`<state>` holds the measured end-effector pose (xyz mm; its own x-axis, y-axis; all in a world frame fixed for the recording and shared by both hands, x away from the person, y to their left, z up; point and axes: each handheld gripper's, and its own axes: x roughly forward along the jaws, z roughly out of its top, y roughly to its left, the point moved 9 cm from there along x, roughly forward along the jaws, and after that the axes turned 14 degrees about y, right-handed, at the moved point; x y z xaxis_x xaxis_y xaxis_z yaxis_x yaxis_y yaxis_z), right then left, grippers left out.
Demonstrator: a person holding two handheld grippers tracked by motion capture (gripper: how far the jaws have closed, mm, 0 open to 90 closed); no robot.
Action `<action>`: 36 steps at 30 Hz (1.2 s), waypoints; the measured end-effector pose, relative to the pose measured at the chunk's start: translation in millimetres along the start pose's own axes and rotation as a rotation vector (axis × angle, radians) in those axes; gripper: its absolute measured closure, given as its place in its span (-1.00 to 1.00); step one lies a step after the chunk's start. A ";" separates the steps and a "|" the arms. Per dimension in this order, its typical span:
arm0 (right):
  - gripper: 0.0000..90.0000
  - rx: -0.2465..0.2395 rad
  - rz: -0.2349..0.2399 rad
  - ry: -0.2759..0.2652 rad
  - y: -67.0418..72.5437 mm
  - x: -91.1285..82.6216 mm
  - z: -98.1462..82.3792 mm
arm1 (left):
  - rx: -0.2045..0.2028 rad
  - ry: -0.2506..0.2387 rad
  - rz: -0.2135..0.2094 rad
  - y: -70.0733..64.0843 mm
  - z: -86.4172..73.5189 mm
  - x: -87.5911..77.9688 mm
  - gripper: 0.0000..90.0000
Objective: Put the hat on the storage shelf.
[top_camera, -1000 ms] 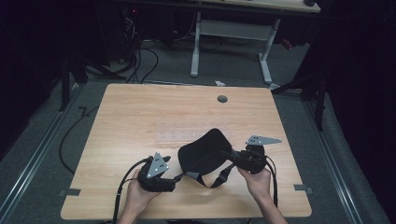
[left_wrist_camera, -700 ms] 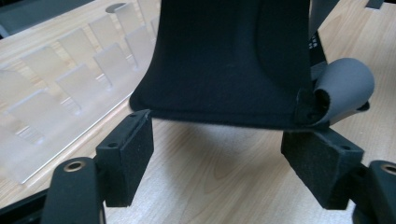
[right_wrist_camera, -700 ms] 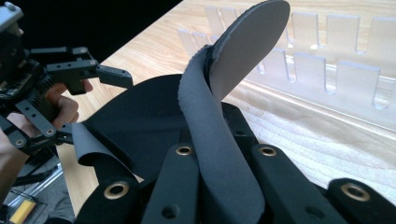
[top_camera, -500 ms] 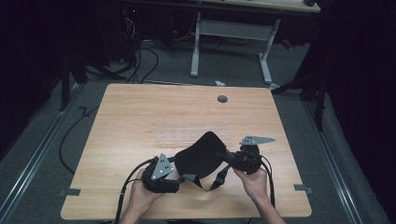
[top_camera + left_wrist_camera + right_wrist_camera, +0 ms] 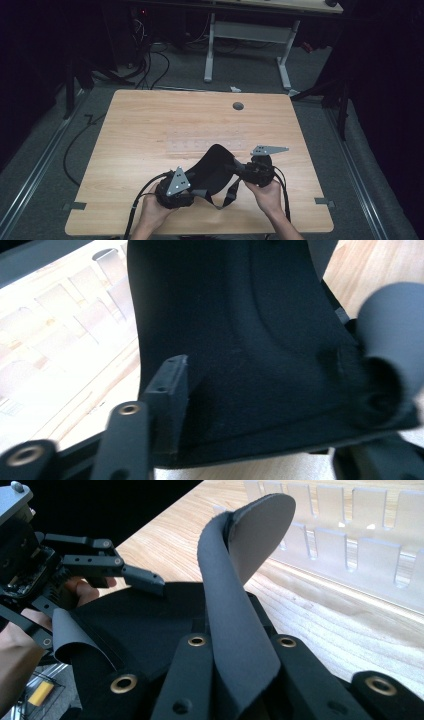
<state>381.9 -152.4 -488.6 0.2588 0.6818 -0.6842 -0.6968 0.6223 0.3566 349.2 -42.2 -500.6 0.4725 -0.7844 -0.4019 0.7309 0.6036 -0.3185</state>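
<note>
Black padded fabric brace [image 5: 212,170] on wooden table [image 5: 150,125] — right gripper [image 5: 235,655] pinching its strap, left gripper [image 5: 192,186] just closing, jaws around its edge.

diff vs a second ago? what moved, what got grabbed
The left gripper moved in to the near-left edge of the black padded piece, and its jaws have just been closing with that edge between them. The piece shifted slightly left and toward the person. The right gripper stays clamped on the piece's flap and barely moved. The table and the clear slotted tray are unchanged.
</note>
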 end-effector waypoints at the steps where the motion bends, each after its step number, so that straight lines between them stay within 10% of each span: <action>1: 0.89 0.005 0.008 -0.003 0.6 0.1 0.3 | 0.003 0.005 -0.011 -1.2 -0.4 -1.6 0.25; 15: 0.71 0.010 -0.003 -0.017 -1.9 -0.8 -0.4 | 0.006 0.056 -0.102 -18.2 -1.0 -12.8 0.89; 28: 0.08 0.032 -0.014 -0.135 -14.4 -17.3 -3.1 | -0.007 0.053 -0.157 -29.6 0.0 -19.2 0.92; 36: 0.05 0.095 -0.208 -0.080 -62.7 -17.5 -39.6 | -0.065 -0.017 -0.146 -18.0 13.1 -29.9 0.92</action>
<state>394.6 -218.6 -524.1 0.4447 0.5613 -0.6980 -0.5581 0.7832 0.2742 328.3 -31.5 -471.7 0.3721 -0.8666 -0.3324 0.7595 0.4901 -0.4277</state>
